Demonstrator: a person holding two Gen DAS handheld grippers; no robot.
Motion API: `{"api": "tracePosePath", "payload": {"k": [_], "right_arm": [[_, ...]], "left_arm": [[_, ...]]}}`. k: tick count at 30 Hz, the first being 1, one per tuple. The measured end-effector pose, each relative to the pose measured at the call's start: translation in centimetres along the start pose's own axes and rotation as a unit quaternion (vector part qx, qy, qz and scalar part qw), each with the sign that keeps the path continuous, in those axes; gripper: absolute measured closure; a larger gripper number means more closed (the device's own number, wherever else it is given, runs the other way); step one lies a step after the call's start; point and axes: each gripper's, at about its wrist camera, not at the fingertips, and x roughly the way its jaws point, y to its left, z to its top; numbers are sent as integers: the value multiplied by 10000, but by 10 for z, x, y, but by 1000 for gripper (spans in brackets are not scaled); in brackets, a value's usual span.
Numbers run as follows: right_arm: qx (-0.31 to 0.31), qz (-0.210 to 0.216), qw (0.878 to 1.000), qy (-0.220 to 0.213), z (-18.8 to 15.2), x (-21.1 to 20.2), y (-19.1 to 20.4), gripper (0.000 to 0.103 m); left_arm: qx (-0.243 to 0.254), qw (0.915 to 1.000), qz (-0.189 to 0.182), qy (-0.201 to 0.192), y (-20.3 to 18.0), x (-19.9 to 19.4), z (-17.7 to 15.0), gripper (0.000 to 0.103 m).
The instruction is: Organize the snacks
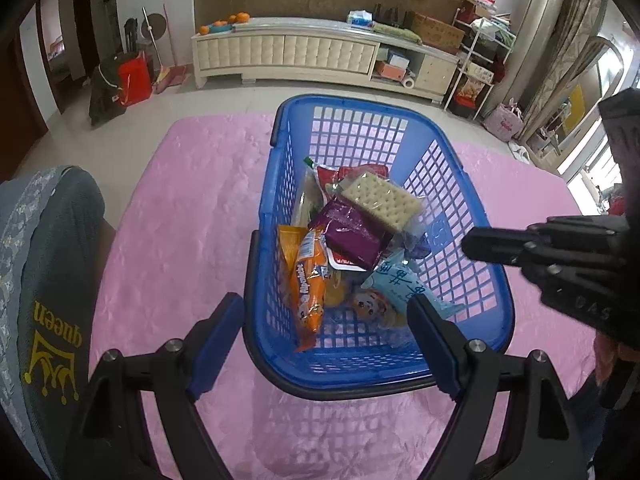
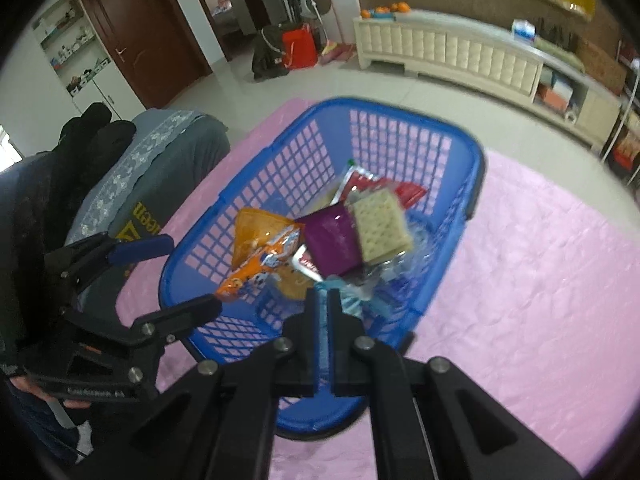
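Closest in, the left hand-held gripper (image 1: 326,312) stands wide, its blue-padded fingers either side of the near rim of the blue plastic lattice basket (image 1: 472,208), gripping nothing. The right hand-held gripper (image 2: 323,300) is squeezed narrow, pads all but meeting, nothing between them, tips just over the basket's near edge; from the left wrist view it pokes in from the right side (image 1: 470,245). Down in the basket, the snacks sit in a loose heap: a long orange wrapped snack bar (image 1: 308,292) along the left wall, a pale blue packet with printed characters (image 1: 404,286) near the front, a glossy purple foil pouch (image 1: 352,236) in the middle, and a clear-wrapped pale cracker sandwich (image 1: 382,200) lying on top of it. Red wrappers (image 1: 336,174) peek out behind. The basket rests on a pink crinkled cloth (image 1: 180,220) over the desk. Off to the left, a grey cushion with a yellow crown print (image 1: 48,280). Further back, a long cream cabinet (image 1: 288,54) against the wall
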Motion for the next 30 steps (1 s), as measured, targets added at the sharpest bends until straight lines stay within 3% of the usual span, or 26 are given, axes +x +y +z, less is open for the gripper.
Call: {"api": "tracePosePath", "payload": {"k": [6, 12, 15, 17, 23, 25, 26, 30], "right_arm": [[230, -125, 9990, -358, -15, -25, -10, 97], [320, -473, 9937, -967, -42, -67, -10, 93], [395, -600, 9891, -1283, -57, -91, -8, 63], [399, -729, 9856, -1474, -65, -105, -6, 27], [383, -840, 9756, -1992, -89, -152, 3, 10], [362, -945, 9711, -2163, -96, -167, 7, 0], [327, -1043, 9686, -2234, -98, -173, 10, 0], [150, -1505, 9520, -2660, -108, -202, 25, 0]], "left_arm": [[117, 9994, -13, -338, -11, -18, -9, 21], [498, 9921, 346, -1094, -43, -57, -28, 21], [625, 9884, 259, -1360, -61, -74, -37, 21], [606, 9866, 193, -1506, -70, -85, -40, 21], [683, 9701, 307, -2307, -97, -128, -52, 21], [646, 9681, 242, -2410, -104, -139, -53, 21], [634, 9684, 187, -2405, -105, -143, -52, 19], [651, 9626, 165, -2623, -113, -165, -54, 0]]}}
